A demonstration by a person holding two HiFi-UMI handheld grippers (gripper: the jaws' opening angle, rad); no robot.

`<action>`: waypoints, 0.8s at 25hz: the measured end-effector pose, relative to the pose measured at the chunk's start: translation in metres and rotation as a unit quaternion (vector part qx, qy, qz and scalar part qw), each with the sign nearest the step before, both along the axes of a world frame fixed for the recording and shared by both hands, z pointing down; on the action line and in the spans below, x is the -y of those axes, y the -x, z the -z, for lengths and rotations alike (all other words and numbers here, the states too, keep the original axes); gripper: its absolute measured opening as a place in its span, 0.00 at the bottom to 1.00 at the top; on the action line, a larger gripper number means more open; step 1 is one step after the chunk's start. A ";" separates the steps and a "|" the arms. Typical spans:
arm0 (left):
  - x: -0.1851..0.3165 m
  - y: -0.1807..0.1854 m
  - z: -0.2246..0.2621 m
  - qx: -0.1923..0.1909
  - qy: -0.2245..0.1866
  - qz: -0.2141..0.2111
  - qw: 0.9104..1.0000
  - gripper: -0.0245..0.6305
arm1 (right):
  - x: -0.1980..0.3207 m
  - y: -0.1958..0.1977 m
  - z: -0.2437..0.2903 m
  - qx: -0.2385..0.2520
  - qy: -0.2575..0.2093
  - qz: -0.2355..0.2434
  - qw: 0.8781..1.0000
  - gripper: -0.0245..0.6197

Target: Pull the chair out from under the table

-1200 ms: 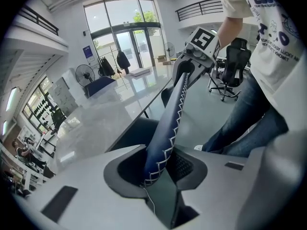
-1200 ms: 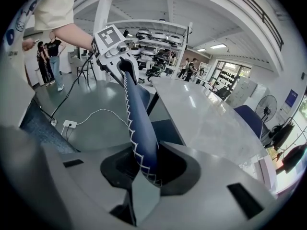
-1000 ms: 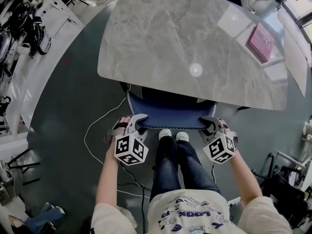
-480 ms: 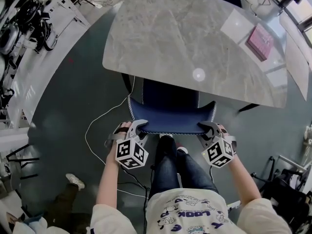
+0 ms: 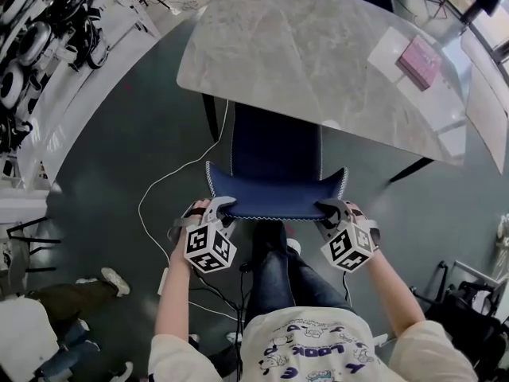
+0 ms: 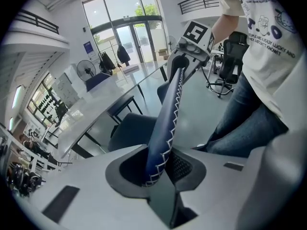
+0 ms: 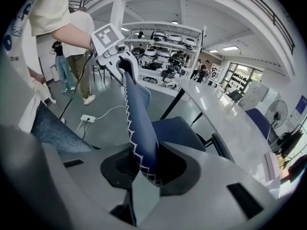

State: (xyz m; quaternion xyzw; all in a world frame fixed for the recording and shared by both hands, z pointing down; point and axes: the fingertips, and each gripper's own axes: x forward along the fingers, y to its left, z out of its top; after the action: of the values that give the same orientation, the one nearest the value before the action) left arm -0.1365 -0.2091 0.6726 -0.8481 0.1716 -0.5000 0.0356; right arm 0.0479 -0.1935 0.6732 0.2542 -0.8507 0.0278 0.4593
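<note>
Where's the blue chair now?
In the head view's centre, the chair sits partly under the table, its backrest top held by the left gripper and right gripper.

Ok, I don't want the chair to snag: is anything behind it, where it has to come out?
Yes. The person's legs stand right behind the chair, and a white cable lies on the floor to its left.

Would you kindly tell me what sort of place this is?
Probably a lab or workshop hall: racks of equipment stand at one side, there are tall glass doors, and a cable trails across the grey floor.
</note>
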 end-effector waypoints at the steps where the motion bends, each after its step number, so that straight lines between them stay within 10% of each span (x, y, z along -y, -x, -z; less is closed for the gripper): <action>1: -0.009 0.000 0.000 0.003 0.001 0.002 1.000 0.20 | -0.009 0.000 0.000 0.000 0.000 0.004 1.000 0.19; 20: -0.143 0.016 0.008 0.020 0.010 0.022 1.000 0.20 | -0.138 0.015 0.006 -0.011 0.014 0.030 0.999 0.18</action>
State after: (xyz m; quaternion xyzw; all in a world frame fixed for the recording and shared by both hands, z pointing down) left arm -0.1524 -0.0656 0.6649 -0.8344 0.1844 -0.5191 0.0199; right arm 0.0325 -0.0558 0.6672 0.2226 -0.8525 0.0227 0.4724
